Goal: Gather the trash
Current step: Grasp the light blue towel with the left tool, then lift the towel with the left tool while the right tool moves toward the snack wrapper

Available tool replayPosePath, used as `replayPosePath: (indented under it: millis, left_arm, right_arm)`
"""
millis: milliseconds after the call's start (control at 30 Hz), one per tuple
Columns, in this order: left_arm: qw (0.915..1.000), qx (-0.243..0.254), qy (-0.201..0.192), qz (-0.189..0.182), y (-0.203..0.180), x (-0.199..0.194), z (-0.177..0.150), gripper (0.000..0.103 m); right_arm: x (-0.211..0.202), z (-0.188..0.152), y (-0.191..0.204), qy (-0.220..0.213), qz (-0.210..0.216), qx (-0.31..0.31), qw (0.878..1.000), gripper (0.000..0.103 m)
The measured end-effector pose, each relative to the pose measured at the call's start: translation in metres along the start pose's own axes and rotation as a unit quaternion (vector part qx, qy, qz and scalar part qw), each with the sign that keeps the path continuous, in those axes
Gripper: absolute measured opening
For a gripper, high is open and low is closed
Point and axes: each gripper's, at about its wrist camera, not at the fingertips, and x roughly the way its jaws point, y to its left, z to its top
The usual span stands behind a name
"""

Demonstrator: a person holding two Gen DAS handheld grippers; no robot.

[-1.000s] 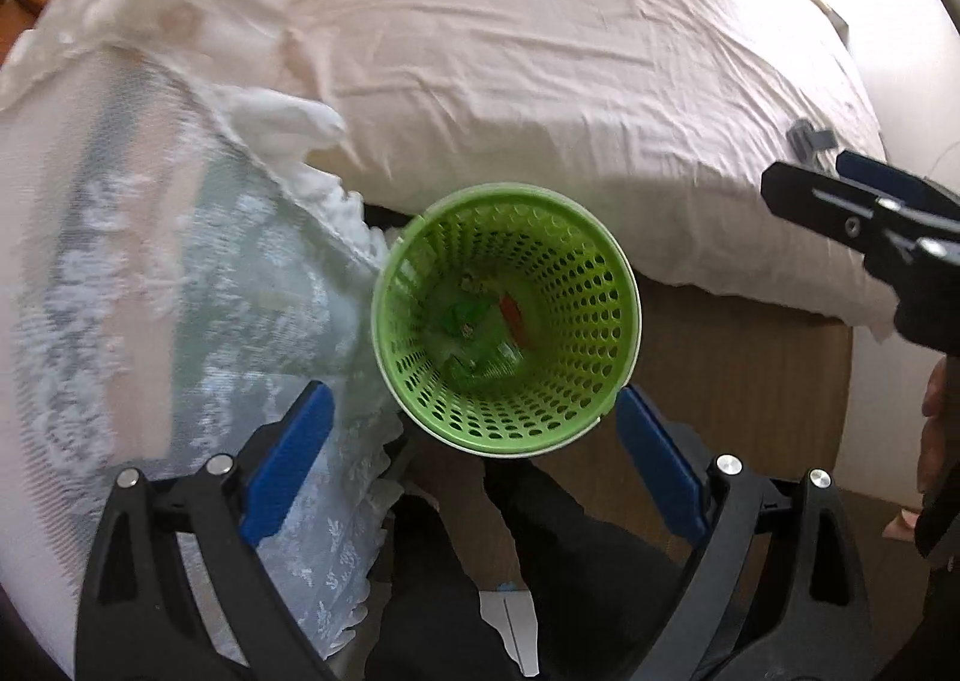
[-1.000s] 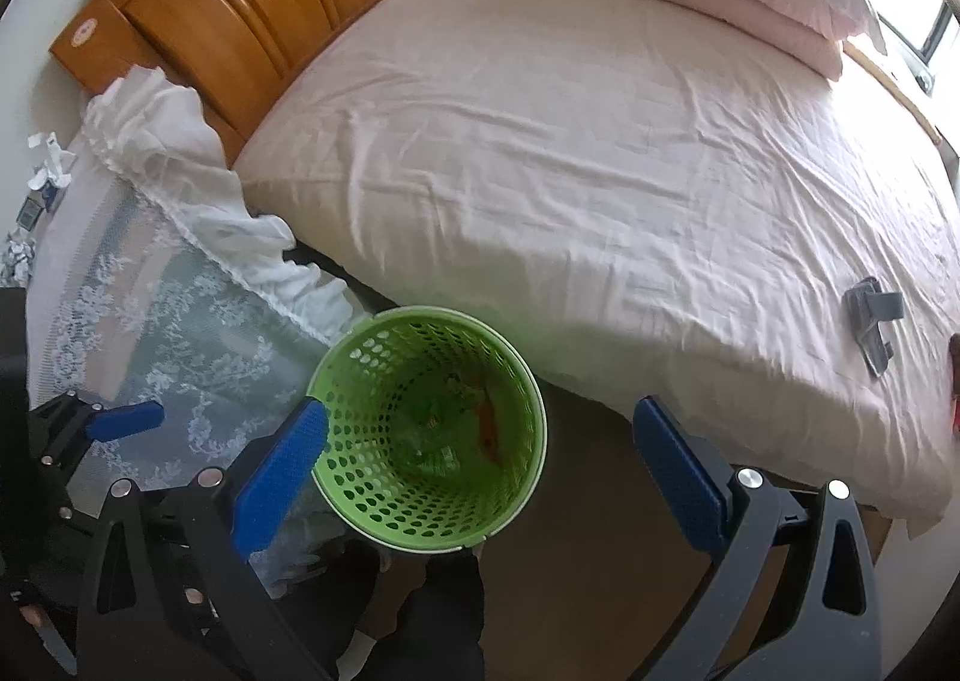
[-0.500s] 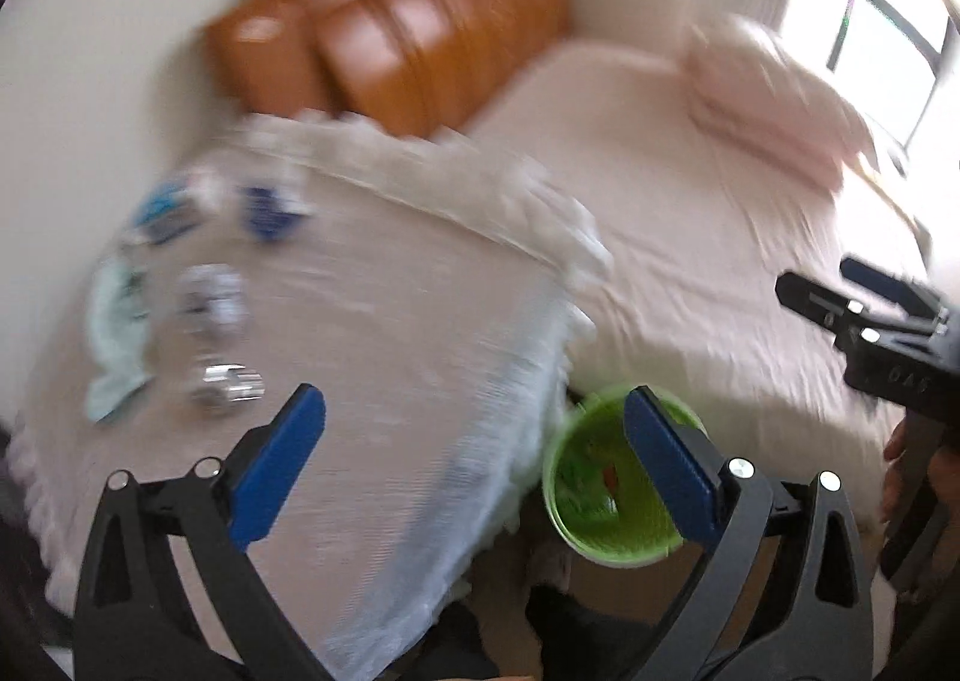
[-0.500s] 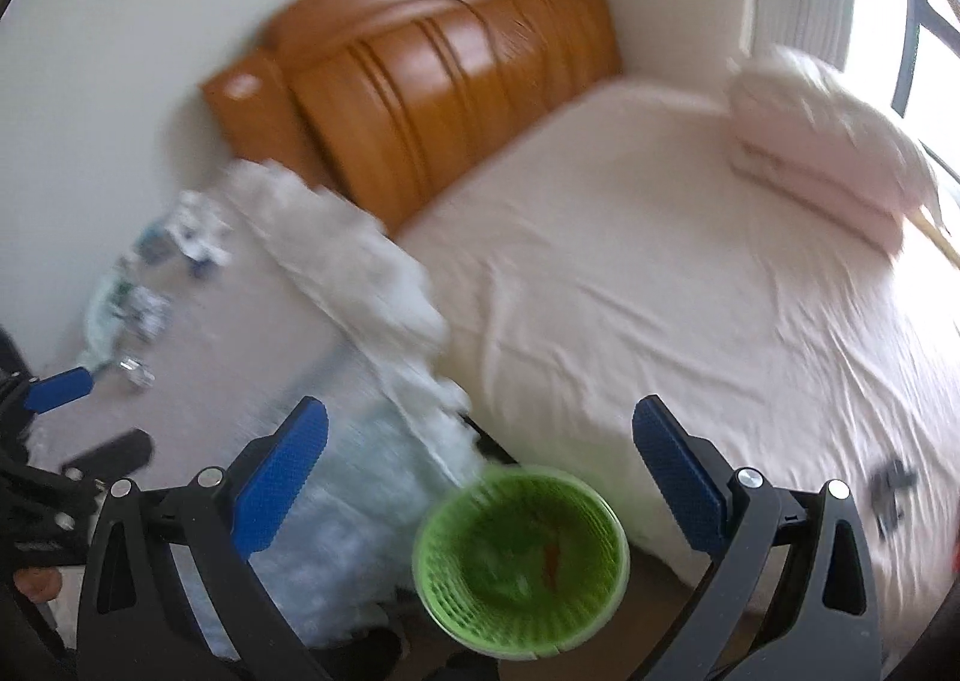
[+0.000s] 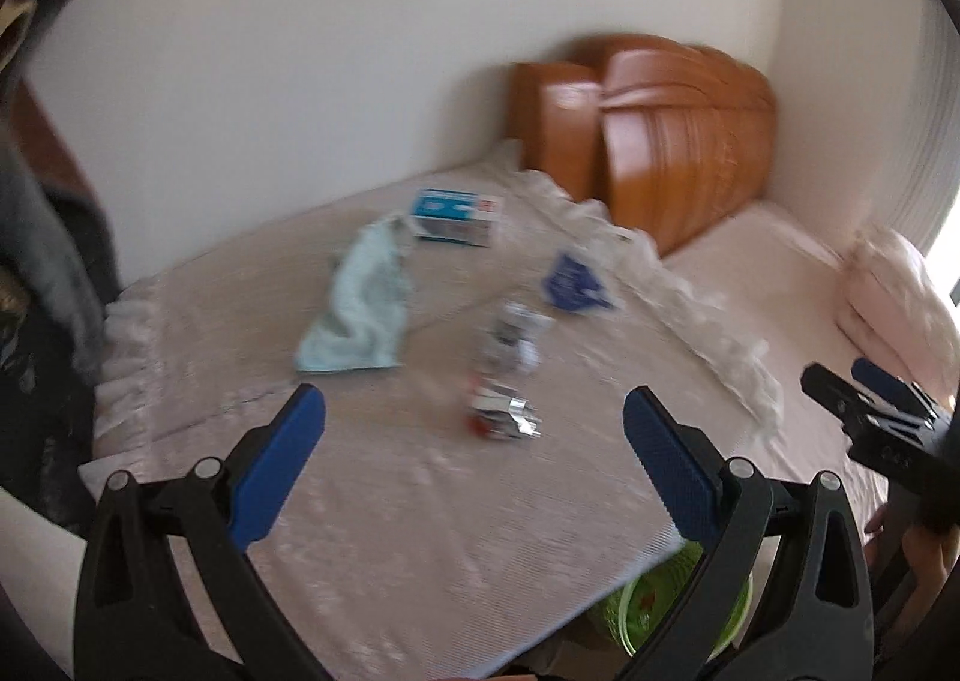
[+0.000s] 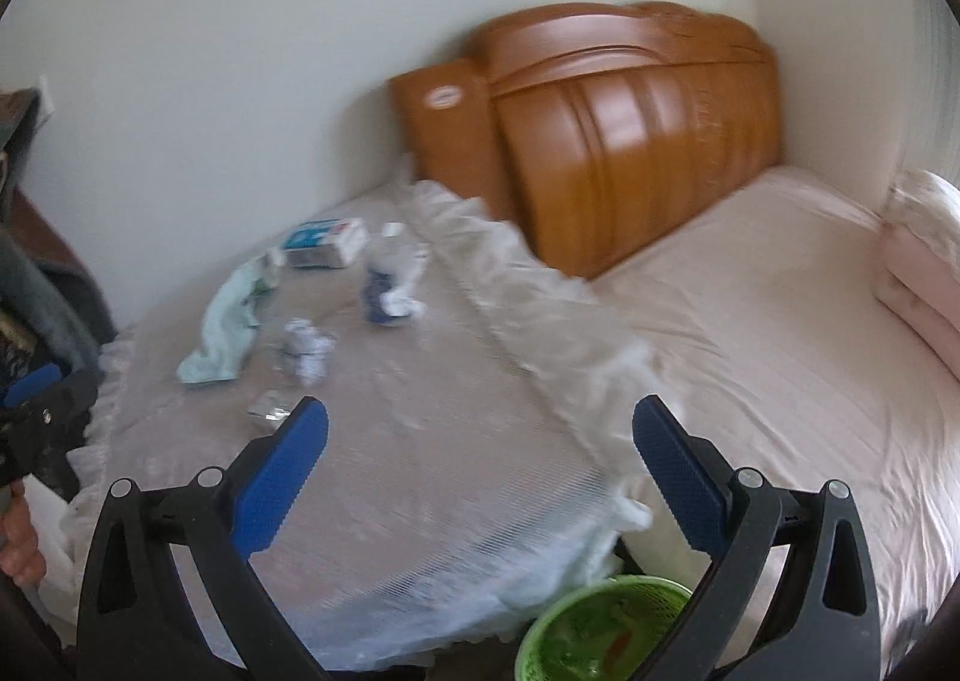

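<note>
Overhead, both views look down on a bed (image 6: pixel 780 321) with a pink sheet and a wooden headboard (image 6: pixel 606 141) against the wall. Beside it stands a table (image 5: pixel 420 531) under a lace cloth, its frilled edge toward the bed. A green bin (image 6: pixel 600 630) sits on the floor at the table's near corner, between table and bed, with scraps inside.

On the table, toward the wall edge, lies a blue-and-white box (image 5: pixel 456 216). Just beside it sprawls a pale towel (image 5: pixel 360 315). Near the bed-side edge is a dark blue wrapper (image 5: pixel 573 285). Around the middle sit crumpled white paper (image 5: pixel 516 339) and, nearer, a foil wrapper (image 5: pixel 504 420); blur hides their detail.

The left gripper (image 5: pixel 474 477) hovers over the table's near half, its jaws spread wide after just opening, nothing between them. The right gripper (image 6: pixel 480 477) hangs above the near corner, jaws likewise wide and empty. All trash on the table lies apart from both.
</note>
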Motion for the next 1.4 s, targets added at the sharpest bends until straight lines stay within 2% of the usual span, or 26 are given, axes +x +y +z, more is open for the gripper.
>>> replayPosePath:
  millis: [167,267,467,600,800,900,1100,1400]
  left_arm:
    - [0.9991,-0.027,0.013,0.030,0.042,0.028,0.008,0.095]
    - [0.9987,-0.020,0.025,0.039,0.060,0.058,0.017,0.095]
    - [0.9966,0.002,0.081,0.012,0.085,0.140,0.041,0.095]
    - [0.9934,0.009,0.113,0.016,0.094,0.191,0.053,0.095]
    - [0.9884,-0.002,0.152,-0.004,0.102,0.253,0.068,0.095]
    - [0.9864,-0.004,0.163,-0.018,0.098,0.269,0.069,0.095]
    - [0.9839,-0.022,0.176,-0.021,0.100,0.289,0.067,0.095]
    - [0.9831,-0.021,0.182,-0.006,0.097,0.299,0.063,0.095]
  right_arm:
    - [0.021,0.007,0.032,0.017,0.029,-0.018,0.999,0.101]
    - [0.032,0.010,0.049,0.030,0.037,-0.026,0.999,0.101]
    - [0.054,0.013,0.072,0.053,0.033,-0.030,0.998,0.101]
    - [0.068,0.015,0.080,0.067,0.025,-0.024,0.997,0.101]
    - [0.092,0.019,0.089,0.088,0.016,-0.017,0.996,0.101]
    - [0.103,0.021,0.094,0.097,0.015,-0.018,0.995,0.101]
    - [0.117,0.026,0.102,0.106,0.017,-0.028,0.994,0.101]
    - [0.125,0.029,0.104,0.112,0.019,-0.031,0.993,0.101]
